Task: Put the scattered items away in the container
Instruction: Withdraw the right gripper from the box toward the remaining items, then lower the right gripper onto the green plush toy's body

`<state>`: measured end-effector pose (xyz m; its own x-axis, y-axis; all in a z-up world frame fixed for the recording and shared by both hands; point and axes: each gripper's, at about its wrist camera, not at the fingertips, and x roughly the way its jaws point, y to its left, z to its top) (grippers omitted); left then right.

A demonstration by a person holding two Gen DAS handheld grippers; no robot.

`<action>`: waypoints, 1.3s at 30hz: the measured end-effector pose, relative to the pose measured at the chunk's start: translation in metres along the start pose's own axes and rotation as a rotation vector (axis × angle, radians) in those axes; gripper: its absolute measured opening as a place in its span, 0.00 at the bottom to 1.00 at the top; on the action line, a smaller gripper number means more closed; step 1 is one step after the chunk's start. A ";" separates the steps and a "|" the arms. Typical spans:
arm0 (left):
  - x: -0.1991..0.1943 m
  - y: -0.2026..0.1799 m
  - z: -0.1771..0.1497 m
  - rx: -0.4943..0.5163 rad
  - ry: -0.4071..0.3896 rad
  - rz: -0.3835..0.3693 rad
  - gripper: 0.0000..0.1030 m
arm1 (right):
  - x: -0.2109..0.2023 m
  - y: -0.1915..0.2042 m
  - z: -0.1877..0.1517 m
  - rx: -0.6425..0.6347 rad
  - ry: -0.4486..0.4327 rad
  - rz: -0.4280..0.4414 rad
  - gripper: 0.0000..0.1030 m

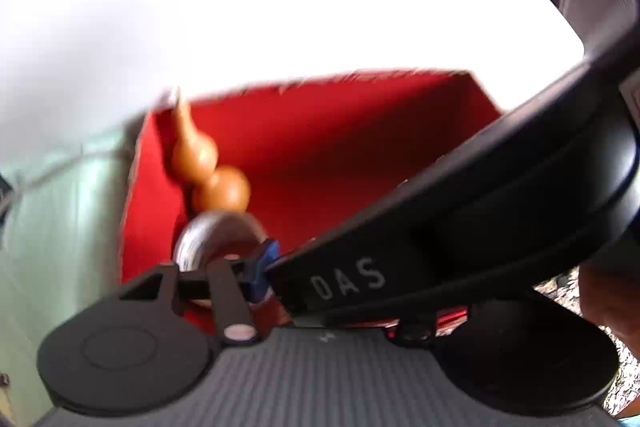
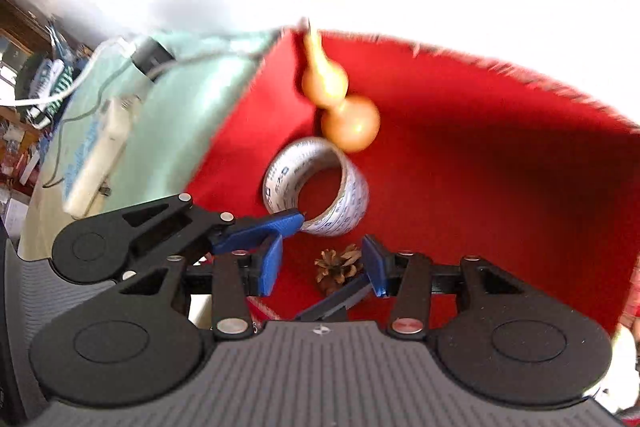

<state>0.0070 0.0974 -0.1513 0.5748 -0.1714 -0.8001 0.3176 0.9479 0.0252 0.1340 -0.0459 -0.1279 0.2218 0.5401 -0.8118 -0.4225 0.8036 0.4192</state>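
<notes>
Behind the right claw [image 1: 460,211], the left claw [image 1: 262,263] is half hidden.

Glossy smooth gourd [image 2: 340,103], matt red felt-like box [image 2: 500,167], papery printed tape roll [image 2: 352,195]

Inside the box [image 2: 500,167]: gourd [image 2: 340,103] at the back-left corner, tape roll [image 2: 320,187] just in front of it, touching; pinecone [image 2: 338,269] nearer still. Power strip [image 2: 100,155] outside, left of box.
</notes>
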 end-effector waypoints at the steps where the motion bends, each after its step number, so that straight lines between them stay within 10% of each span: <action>1: -0.006 -0.009 0.003 0.010 -0.015 -0.008 0.52 | -0.012 -0.003 -0.004 -0.004 -0.018 -0.005 0.47; 8: -0.054 -0.074 0.015 0.017 -0.109 -0.145 0.60 | -0.111 -0.057 -0.042 0.077 -0.157 -0.045 0.62; 15: -0.032 -0.162 -0.001 0.079 0.030 -0.315 0.67 | -0.158 -0.147 -0.079 0.303 -0.197 -0.223 0.62; 24: 0.039 -0.192 0.001 -0.059 0.194 -0.248 0.74 | -0.147 -0.195 -0.096 0.320 -0.083 -0.216 0.67; 39: 0.082 -0.210 0.007 -0.269 0.227 0.017 0.95 | -0.085 -0.195 -0.053 0.009 0.035 -0.176 0.72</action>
<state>-0.0073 -0.1177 -0.2186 0.3863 -0.1190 -0.9146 0.0819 0.9922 -0.0945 0.1511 -0.2622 -0.1623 0.2608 0.3823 -0.8865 -0.3722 0.8871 0.2731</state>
